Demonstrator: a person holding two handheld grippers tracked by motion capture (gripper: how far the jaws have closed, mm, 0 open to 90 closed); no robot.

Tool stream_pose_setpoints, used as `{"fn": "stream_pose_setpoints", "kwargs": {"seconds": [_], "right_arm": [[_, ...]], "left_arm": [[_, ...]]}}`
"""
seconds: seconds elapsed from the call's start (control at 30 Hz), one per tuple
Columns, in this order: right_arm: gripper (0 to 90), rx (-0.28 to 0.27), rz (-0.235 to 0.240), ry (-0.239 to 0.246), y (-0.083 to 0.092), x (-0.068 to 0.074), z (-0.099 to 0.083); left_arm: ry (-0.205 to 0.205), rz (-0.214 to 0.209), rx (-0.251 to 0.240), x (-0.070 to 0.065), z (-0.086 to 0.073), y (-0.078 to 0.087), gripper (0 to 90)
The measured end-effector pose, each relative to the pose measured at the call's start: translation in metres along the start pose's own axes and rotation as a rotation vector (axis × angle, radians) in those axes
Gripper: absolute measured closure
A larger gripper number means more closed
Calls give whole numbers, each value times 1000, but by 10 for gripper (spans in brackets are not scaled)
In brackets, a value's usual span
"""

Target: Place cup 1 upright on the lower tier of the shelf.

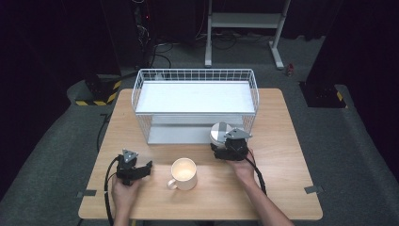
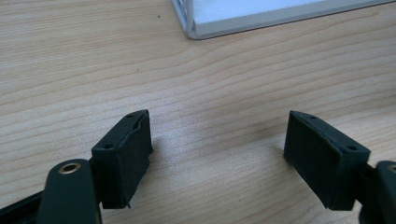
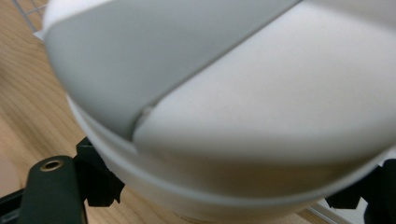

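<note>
A round white and grey container [image 1: 218, 130] stands on the wooden table [image 1: 277, 141] just in front of the wire basket's right front corner. My right gripper [image 1: 222, 141] is on it from the near side. In the right gripper view the container [image 3: 243, 107] sits very close between the two black jaws of the right gripper [image 3: 229, 189], which press on its lower sides. A cream mug [image 1: 184, 173] stands at the front centre, handle to the left. My left gripper [image 1: 141, 165] rests left of the mug, and in its own view the left gripper [image 2: 217, 154] is open over bare wood.
A white wire basket [image 1: 195, 75] with a white shelf inside takes up the back half of the table; its corner [image 2: 191, 28] shows ahead of the left gripper. Cables trail from both grippers toward the front edge. A metal stand is on the floor behind.
</note>
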State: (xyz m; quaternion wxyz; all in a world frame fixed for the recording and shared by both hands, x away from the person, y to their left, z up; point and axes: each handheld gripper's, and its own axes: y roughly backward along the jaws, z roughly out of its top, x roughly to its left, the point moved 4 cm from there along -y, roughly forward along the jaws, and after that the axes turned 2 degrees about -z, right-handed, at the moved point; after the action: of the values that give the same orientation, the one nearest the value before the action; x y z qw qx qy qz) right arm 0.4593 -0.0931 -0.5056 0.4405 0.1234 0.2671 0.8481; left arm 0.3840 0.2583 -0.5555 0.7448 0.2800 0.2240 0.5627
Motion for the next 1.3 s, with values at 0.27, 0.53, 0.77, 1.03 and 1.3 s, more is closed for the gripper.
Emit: {"fn": "stream_pose_setpoints", "kwargs": {"seconds": [0.27,0.53,0.77,1.03,1.3], "right_arm": [[185,17,-28,10,-9,-2,4],[185,-4,-22,-4,-13,-7,5],[183,25,-24,9,-20,-11,10],[183,2,-33,20,-27,-15,10],[183,28,-40,15,-33,-19,15]], "left_arm": [[0,0,0,0,0,0,234],[0,0,0,0,0,0,234],[-1,-1,0,0,0,0,233],[1,0,-1,0,0,0,232],[2,-1,-1,0,0,0,232]]}}
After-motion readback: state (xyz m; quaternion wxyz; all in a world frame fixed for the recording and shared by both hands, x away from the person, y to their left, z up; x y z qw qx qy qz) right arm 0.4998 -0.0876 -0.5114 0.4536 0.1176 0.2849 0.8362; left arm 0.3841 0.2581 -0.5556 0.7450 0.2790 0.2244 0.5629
